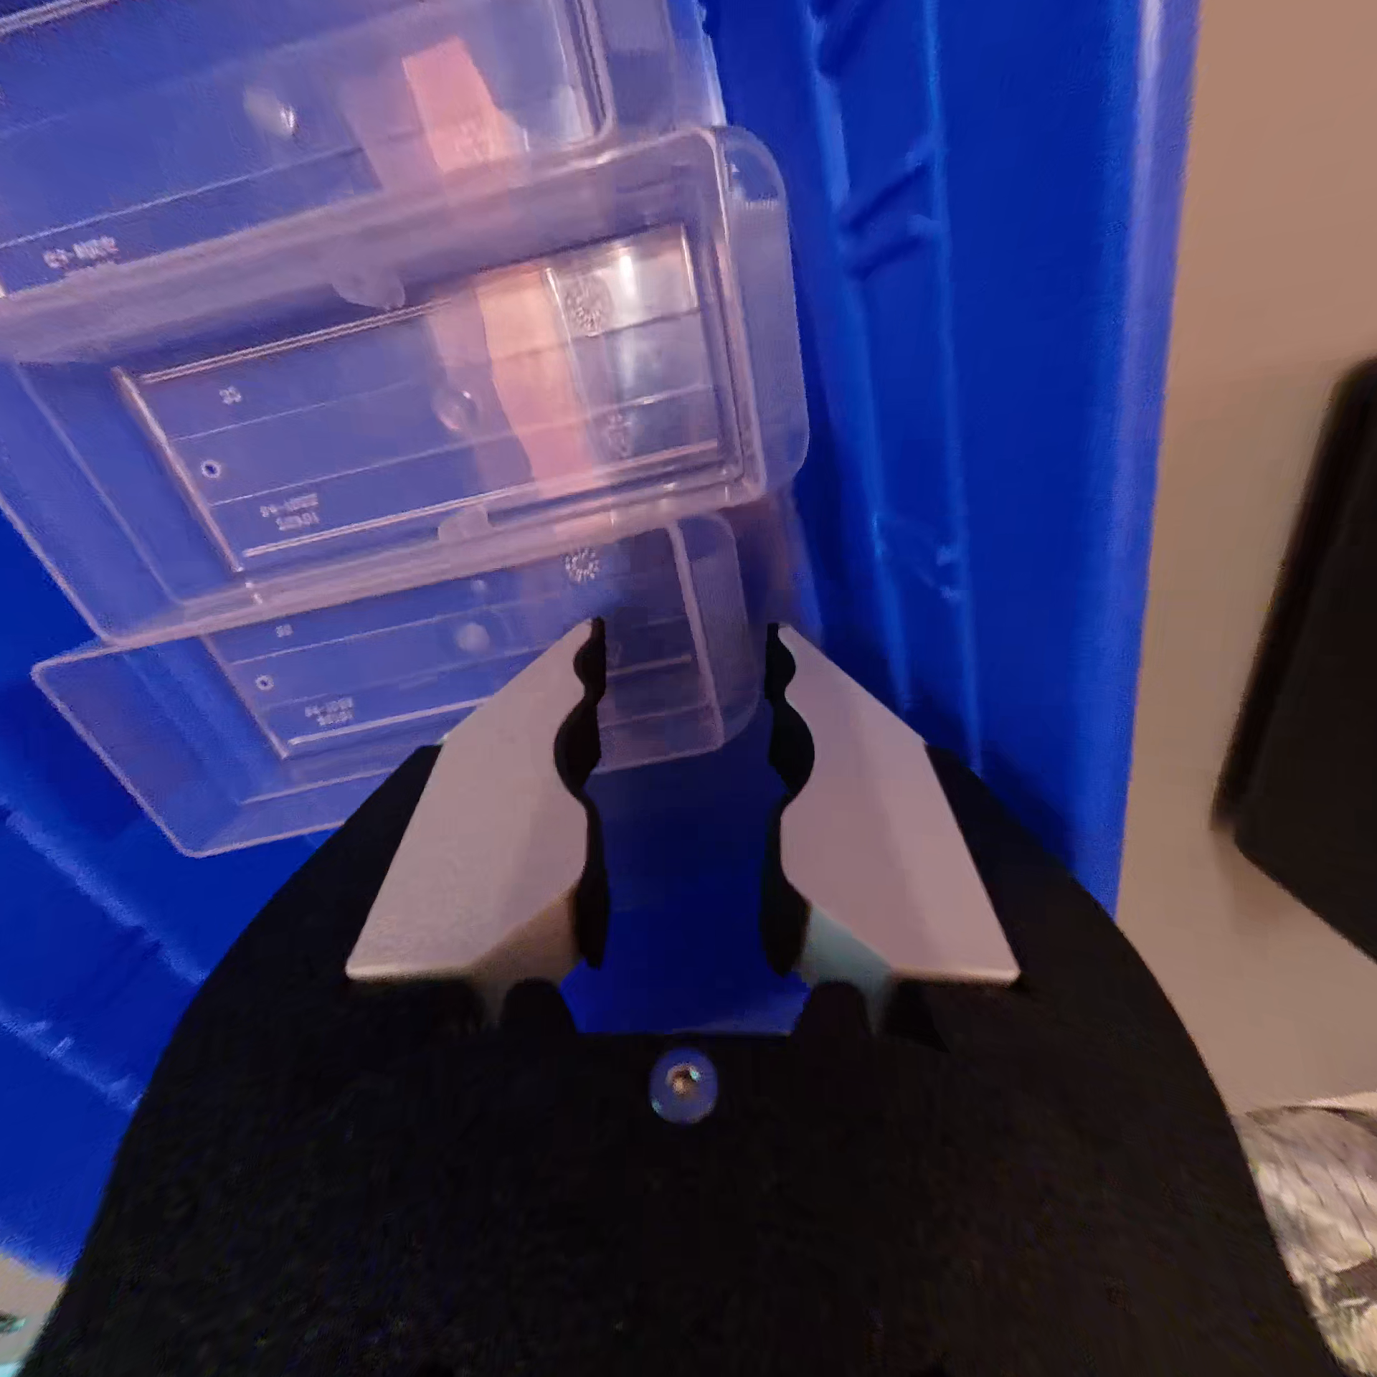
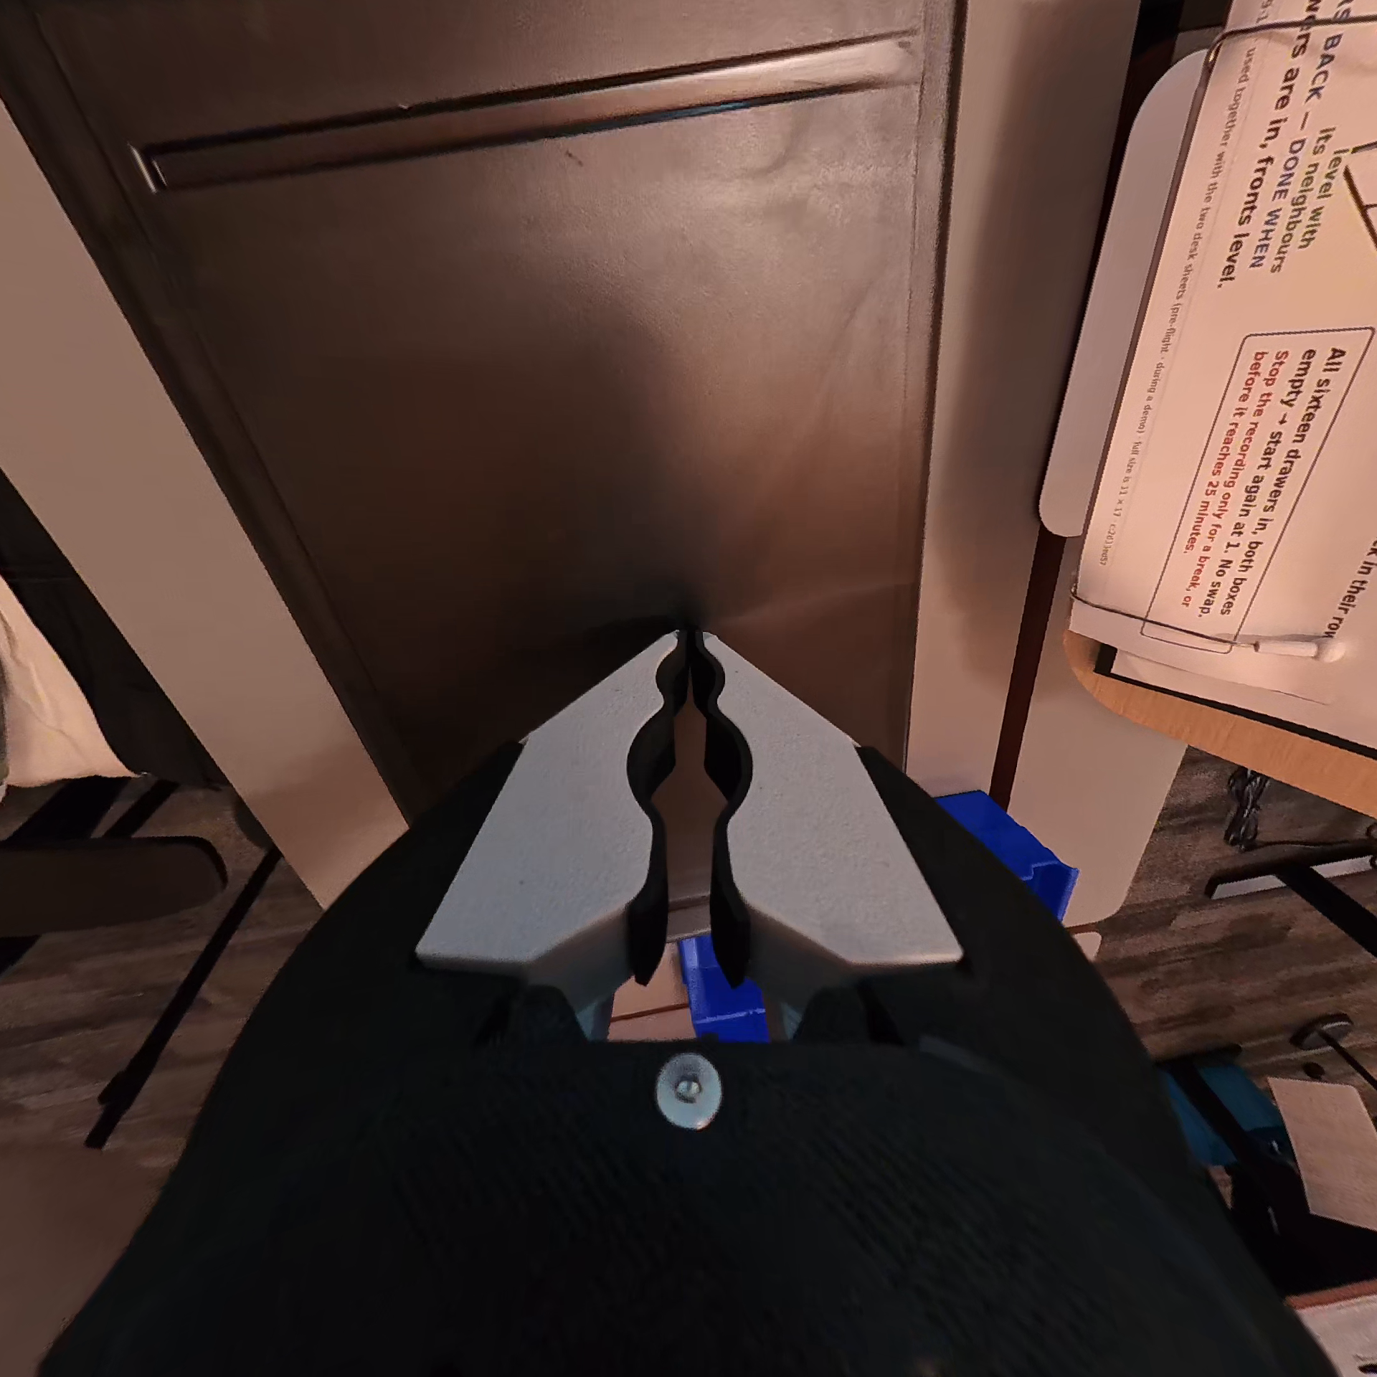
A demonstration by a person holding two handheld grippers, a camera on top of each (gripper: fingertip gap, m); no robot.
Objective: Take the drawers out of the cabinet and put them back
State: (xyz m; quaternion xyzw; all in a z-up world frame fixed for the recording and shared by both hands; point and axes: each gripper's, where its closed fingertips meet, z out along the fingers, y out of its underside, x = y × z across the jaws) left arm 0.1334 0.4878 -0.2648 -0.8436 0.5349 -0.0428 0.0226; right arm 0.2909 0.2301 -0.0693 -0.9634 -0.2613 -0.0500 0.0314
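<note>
In the left wrist view the blue cabinet (image 1: 931, 447) fills the frame. Three clear plastic drawers stick out of it, one above the other: a top drawer (image 1: 298, 149), a middle drawer (image 1: 447, 387) pulled out farthest, and a lower drawer (image 1: 417, 708). My left gripper (image 1: 682, 633) is open and empty, with its tips just in front of the right end of the lower drawer. In the right wrist view my right gripper (image 2: 687, 639) is shut and empty. It points at a dark metal panel (image 2: 559, 372), with a blue part of the cabinet (image 2: 1013, 849) below it.
A beige wall (image 1: 1267, 223) and a dark object (image 1: 1311, 670) are right of the cabinet. A clipboard with a printed sheet (image 2: 1222, 358) rests on a wooden shelf at the right of the right wrist view. Chair legs and a wood-look floor (image 2: 186, 1006) are below.
</note>
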